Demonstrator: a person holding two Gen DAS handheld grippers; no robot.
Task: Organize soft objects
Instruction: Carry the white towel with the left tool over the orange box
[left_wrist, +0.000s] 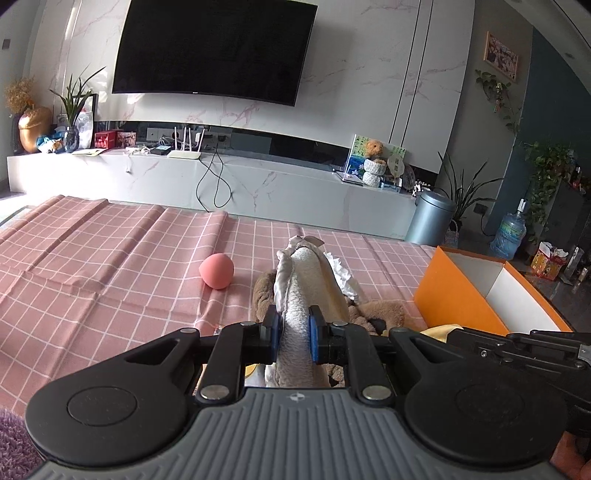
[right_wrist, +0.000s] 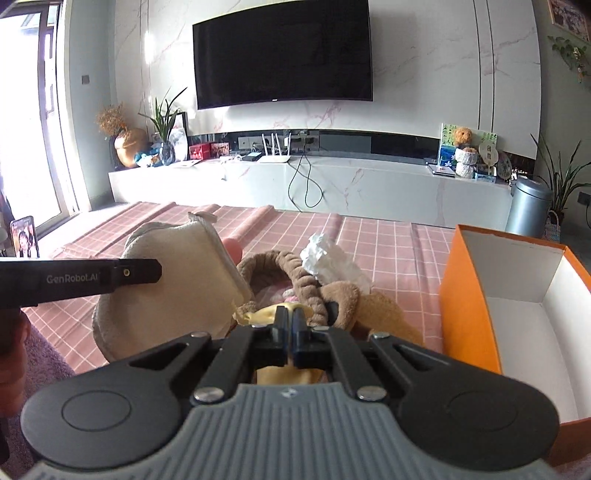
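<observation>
Left of the orange box (right_wrist: 469, 295), the left gripper (left_wrist: 293, 330) (marked "GenRobot.AI") pinches a cream pad (right_wrist: 166, 280); nearer the box, the right gripper (right_wrist: 290, 325) is pressed together on yellow cloth (right_wrist: 264, 316).

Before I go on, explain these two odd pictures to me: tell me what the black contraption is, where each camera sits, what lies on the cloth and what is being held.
There is no robot here. A person holds two hand-held grippers, each with a wide-angle camera looking along its fingers, so each picture shows its own gripper at the bottom.

In the left camera's picture, the left gripper pinches a cream pad.

In the right camera's picture, the right gripper is shut on yellow fabric in a heap of brown plush.

On the pink checked cloth also lie a pink ball and a crumpled white tissue. An empty orange box stands open on the right.
</observation>
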